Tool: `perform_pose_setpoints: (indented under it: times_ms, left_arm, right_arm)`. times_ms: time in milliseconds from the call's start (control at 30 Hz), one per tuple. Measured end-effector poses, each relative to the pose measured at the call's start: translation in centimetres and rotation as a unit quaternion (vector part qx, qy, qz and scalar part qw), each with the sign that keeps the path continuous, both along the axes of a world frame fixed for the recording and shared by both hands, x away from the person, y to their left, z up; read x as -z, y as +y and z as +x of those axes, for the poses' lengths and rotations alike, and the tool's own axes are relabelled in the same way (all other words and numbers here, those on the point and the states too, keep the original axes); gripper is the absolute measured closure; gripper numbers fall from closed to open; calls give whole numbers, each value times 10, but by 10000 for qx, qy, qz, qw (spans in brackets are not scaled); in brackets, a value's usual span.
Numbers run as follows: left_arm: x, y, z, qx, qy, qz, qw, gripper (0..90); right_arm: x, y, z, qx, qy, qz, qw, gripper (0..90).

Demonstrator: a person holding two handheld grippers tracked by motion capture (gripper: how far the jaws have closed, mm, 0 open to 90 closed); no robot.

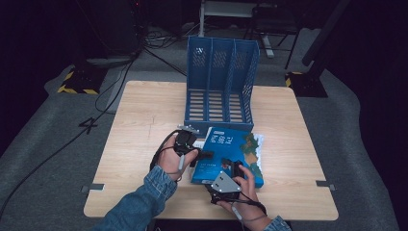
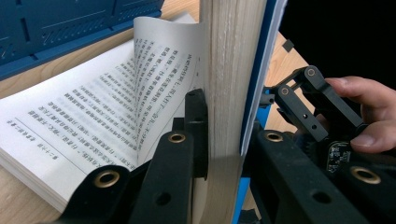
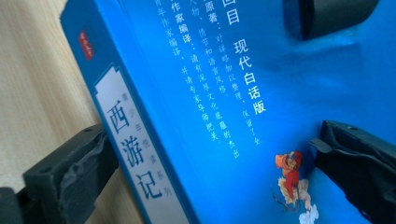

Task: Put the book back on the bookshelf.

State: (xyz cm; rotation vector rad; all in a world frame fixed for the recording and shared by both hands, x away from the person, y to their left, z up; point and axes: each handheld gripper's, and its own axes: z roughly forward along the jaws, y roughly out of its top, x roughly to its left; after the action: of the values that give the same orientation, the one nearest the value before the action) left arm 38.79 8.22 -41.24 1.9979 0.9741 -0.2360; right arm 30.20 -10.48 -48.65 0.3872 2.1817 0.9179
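Right gripper (image 1: 233,169), bottom center, clamps blue book (image 1: 231,147) (spine side); left gripper (image 1: 204,155) pinches its cover+pages; blue file rack (image 1: 221,82) behind.

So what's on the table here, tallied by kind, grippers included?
Blue book: 1
Blue file rack with three slots: 1
Grippers: 2, the left gripper shut on a block of the book's pages, the right gripper straddling the book's spine edge and cover
Total: 4
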Motion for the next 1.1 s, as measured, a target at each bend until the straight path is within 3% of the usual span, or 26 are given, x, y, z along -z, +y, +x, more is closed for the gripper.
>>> perform_pose_setpoints:
  times_ms: [267,367,600,733,967,1033,1100]
  left_arm:
    - [12,2,0,-215,122,75,9997,813]
    - [18,3,-1,-330,164,28,9993,812]
    - [19,1,-3,-465,52,-60,9989,809]
    - [21,0,-3,-480,91,-139,9987,808]
    - [25,0,0,-464,102,-175,9987,803]
    - [26,0,2,-463,12,-35,9989,782]
    - [29,0,3,-546,-104,213,9982,750]
  right_arm:
    - [12,10,6,36,-199,-378,9991,0]
    - [19,13,9,34,-417,-588,9974,0]
    - [21,12,14,54,-547,-615,9966,0]
    - [23,12,18,142,-764,-662,9948,0]
    - [21,9,23,28,-607,-649,9960,7]
    - [19,8,25,-44,-438,-653,9969,45]
    - [17,7,24,-139,-364,-745,9965,169]
